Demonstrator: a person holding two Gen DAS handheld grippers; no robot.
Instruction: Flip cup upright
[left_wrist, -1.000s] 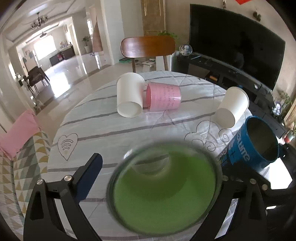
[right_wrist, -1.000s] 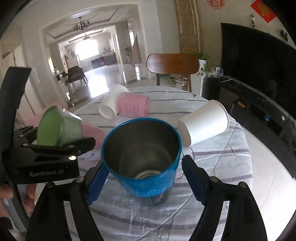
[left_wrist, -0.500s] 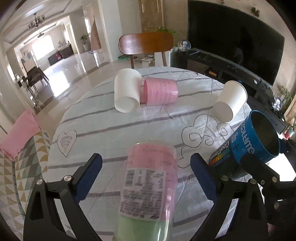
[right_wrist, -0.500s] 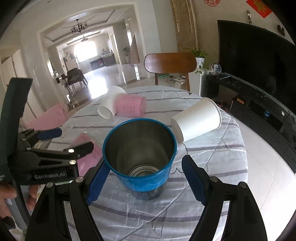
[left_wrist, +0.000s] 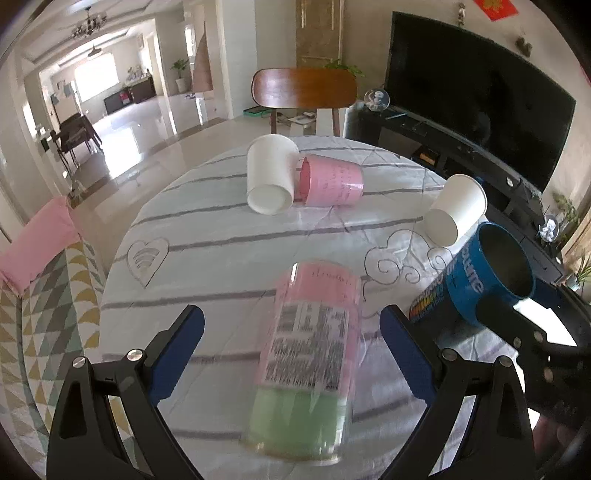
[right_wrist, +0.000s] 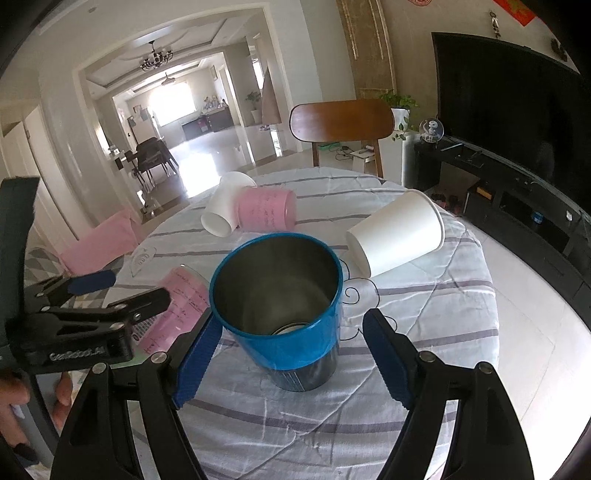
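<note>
A clear cup with a pink and green lining (left_wrist: 310, 350) lies on its side on the striped tablecloth, between the fingers of my open left gripper (left_wrist: 291, 332), touching neither. It also shows in the right wrist view (right_wrist: 173, 310). A blue metal cup (right_wrist: 280, 306) stands upright between the fingers of my open right gripper (right_wrist: 284, 350); it also shows in the left wrist view (left_wrist: 480, 280). Two white paper cups (left_wrist: 271, 179) (left_wrist: 454, 214) and a pink cup (left_wrist: 330, 181) lie on their sides farther back.
The round table (left_wrist: 221, 236) has a striped cloth. A wooden chair (left_wrist: 304, 88) stands behind it, a TV (left_wrist: 480, 110) at the right. A pink cushion (left_wrist: 33, 240) lies on a patterned sofa at the left.
The pink and green cup, held up facing the left camera a second ago, now lies on its side on the table and the left gripper is open. The right gripper has opened slightly wider around the blue cup.
</note>
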